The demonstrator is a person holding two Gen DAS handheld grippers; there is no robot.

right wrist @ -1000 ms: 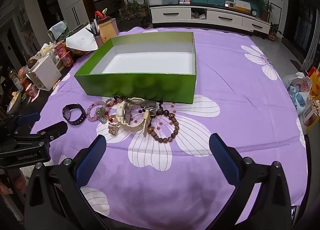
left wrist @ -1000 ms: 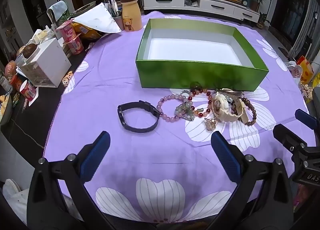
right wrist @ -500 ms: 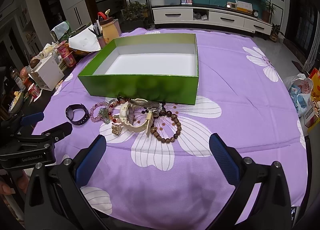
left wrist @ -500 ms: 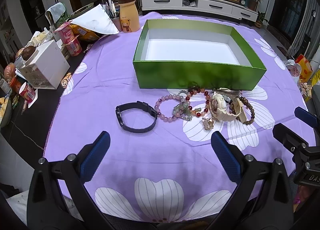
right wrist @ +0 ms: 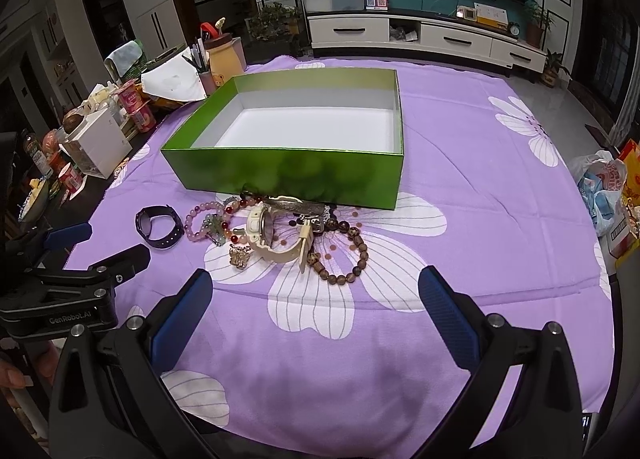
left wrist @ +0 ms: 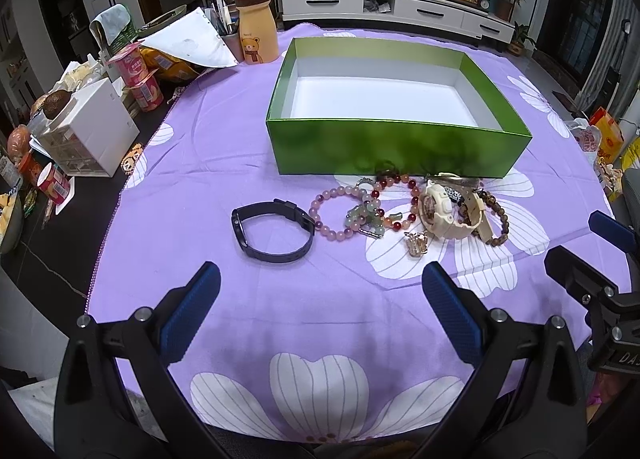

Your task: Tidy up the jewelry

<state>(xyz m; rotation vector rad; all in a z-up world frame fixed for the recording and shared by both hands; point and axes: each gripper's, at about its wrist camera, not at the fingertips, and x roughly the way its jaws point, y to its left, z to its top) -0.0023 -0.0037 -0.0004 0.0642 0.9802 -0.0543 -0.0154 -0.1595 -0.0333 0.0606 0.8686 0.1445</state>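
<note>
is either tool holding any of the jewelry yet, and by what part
Nothing is held: left tool and right tool are both open, short of the jewelry.

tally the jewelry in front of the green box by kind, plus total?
Watches: 2, the black watch and the cream watch.
Bead bracelets: at least 4: pink, red-orange, green cluster, brown.
Gold charm: 1.
Silver bangle: 1.
Total: at least 8; the pile overlaps.
</note>
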